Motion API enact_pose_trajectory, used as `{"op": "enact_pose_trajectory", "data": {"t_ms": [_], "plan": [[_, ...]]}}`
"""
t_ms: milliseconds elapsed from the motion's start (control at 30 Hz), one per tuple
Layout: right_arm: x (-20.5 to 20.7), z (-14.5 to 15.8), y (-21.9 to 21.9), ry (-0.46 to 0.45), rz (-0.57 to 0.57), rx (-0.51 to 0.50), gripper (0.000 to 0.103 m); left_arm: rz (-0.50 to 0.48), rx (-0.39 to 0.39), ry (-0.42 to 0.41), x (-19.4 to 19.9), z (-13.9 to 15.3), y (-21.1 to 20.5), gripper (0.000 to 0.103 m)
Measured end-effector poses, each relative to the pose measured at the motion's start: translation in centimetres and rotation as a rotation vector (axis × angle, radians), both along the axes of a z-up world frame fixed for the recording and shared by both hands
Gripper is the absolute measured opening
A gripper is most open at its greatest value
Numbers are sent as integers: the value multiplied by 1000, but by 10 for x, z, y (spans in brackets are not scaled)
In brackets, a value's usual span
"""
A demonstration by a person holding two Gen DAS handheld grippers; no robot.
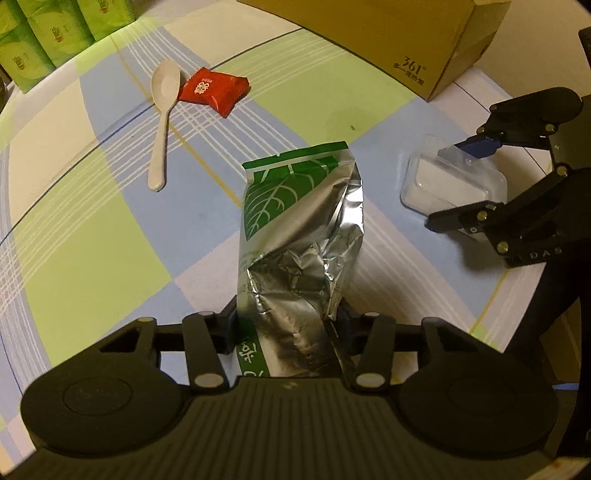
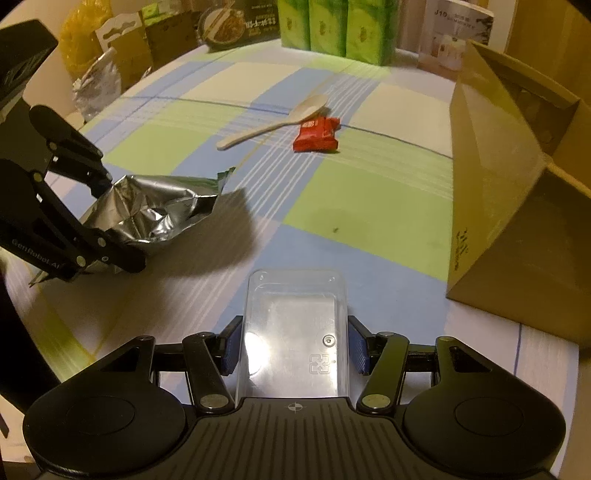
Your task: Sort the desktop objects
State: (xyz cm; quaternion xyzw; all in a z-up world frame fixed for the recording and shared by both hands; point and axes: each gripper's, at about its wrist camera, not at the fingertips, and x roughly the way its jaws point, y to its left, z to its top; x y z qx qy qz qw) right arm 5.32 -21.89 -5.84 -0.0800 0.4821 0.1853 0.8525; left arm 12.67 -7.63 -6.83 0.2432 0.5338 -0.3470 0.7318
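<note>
Two things are pinched at this moment: the left gripper (image 1: 288, 325) has its fingers pressed against the sides of a crumpled silver foil bag with a green leaf print (image 1: 299, 236), and the right gripper (image 2: 293, 345) clamps its blue pads (image 2: 357, 349) on the long sides of a clear plastic tray (image 2: 295, 325). Taking the foil bag as the landmark, the clear plastic tray sits to its right, near but apart, low over the tablecloth (image 1: 92, 206), a smooth plaid of pale blue, lime green and cream crossed by thin white and yellow lines. Beyond the bag and to its left lies a white plastic spoon (image 1: 162, 114), its bowl just beside a red snack packet (image 1: 214, 90). Farther beyond the bag on the right stands an open brown cardboard box (image 1: 406, 40), its flaps spread. At the far edge of the table beyond the bag stand green tissue packs (image 2: 332, 26), with more boxes and bags crowded around them in dim, yellowish room light.
</note>
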Motion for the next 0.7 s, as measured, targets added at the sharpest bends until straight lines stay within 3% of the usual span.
{"op": "enact_pose_trajectory", "data": {"t_ms": [700], "plan": [[-34, 29, -11, -49, -61, 32, 54, -4, -27, -70, -29, 36, 4, 44]]}}
